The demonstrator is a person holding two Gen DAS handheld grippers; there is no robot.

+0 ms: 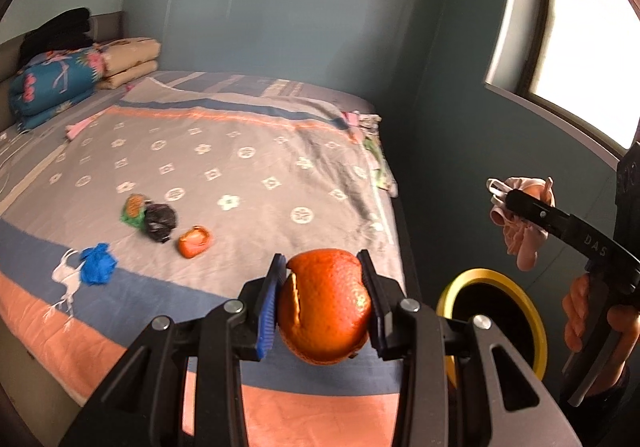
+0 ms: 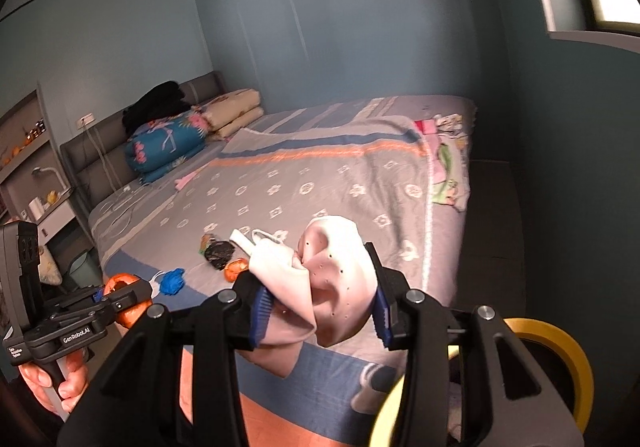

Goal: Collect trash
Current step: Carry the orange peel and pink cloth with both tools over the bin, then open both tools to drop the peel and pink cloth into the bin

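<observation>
Carrying both loads, left gripper (image 1: 324, 307) clamps the peel (image 1: 324, 311), right gripper (image 2: 320, 307) the mask (image 2: 320, 287); release squarely over the bin (image 1: 536, 327).

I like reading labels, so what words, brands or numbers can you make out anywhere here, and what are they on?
"DAS": on the right gripper's finger arm, in the left wrist view.
"GenRobot.AI": on the left gripper's body, in the right wrist view.
A small white label on the left gripper's rear: too small to read.
No other text readable.
</observation>
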